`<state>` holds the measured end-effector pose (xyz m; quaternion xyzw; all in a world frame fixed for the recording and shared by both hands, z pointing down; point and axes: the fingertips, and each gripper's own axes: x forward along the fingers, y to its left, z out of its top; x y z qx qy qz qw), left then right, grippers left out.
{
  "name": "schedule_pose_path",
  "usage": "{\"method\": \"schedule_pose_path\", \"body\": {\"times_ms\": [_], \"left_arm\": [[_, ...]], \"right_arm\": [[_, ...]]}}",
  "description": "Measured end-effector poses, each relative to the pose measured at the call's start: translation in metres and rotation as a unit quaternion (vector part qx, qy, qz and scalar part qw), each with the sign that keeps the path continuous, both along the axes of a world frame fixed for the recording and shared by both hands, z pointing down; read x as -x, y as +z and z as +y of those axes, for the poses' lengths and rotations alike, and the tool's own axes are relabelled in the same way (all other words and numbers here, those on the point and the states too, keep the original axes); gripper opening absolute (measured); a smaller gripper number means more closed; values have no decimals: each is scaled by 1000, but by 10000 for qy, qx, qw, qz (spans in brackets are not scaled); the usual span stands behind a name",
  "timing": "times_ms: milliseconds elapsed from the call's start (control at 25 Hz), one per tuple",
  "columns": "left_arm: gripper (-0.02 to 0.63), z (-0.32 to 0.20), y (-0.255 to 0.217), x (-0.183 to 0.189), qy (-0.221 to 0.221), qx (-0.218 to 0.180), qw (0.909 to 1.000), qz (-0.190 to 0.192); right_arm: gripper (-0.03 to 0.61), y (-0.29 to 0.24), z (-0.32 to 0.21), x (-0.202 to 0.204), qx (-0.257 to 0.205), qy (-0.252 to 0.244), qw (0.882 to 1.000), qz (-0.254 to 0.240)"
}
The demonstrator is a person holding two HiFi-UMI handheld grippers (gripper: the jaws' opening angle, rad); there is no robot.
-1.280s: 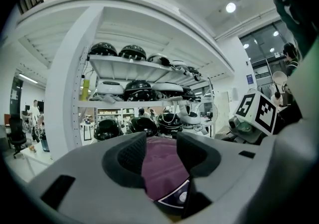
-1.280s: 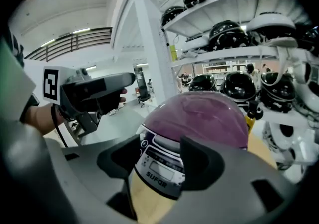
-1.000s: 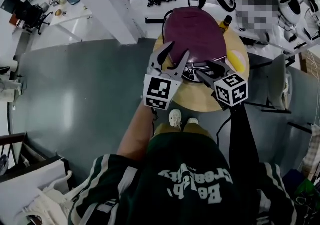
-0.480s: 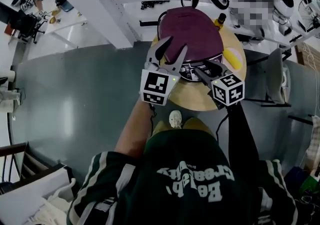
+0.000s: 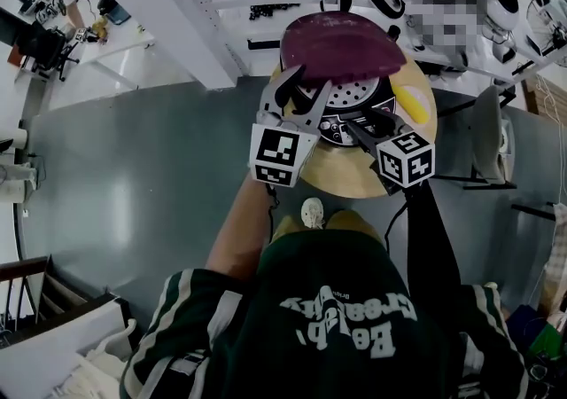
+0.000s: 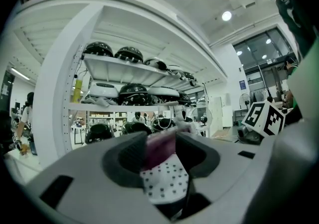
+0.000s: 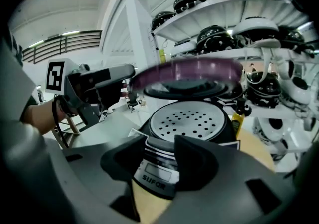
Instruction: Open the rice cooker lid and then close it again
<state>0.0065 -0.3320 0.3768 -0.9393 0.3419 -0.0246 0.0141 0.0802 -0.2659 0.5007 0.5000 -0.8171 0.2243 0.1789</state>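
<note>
Head view: rice cooker (image 5: 342, 129) on the round wooden bench (image 5: 332, 177), straight ahead of both tongs. Dark-red lid (image 5: 341, 38) swung up and leaning toward the far side, with the perforated white plate (image 5: 359, 91) laid bare beneath it. Hinge line running left to right along the far edge of the cooker; free edge of the lid raised and turned toward the person. Opening step judged done, closing step not yet begun.

Left tongs (image 5: 310, 84) spread wide, pinching nothing, pointing about level, with the tips just before the left half of the raised lid. Lid and plate seen through the gap in the left gripper view, but touched by neither pad.

Right tongs (image 5: 363, 122) lower, tilted down at the front panel (image 7: 157, 170) of the cooker, and about half spread after closing a little just now. Panel seen through the gap in the right gripper view, with no pad pressing on it as far as can be told.

Left tongs judged nearer to the free edge, so better placed for closing. Likely needed: rising over that edge, then drawing it down toward the person, across the hinge line and not along it.
</note>
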Motion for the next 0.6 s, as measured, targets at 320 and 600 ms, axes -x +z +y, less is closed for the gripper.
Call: {"method": "schedule_pose_path", "body": {"times_ms": [320, 600], "left_arm": [[146, -6, -4, 4, -85, -36, 9999, 61], [146, -5, -3, 2, -36, -26, 10000, 40]], "right_arm": [[176, 0, -1, -1, -46, 34, 10000, 48], [166, 0, -2, -1, -94, 60, 9999, 45]]}}
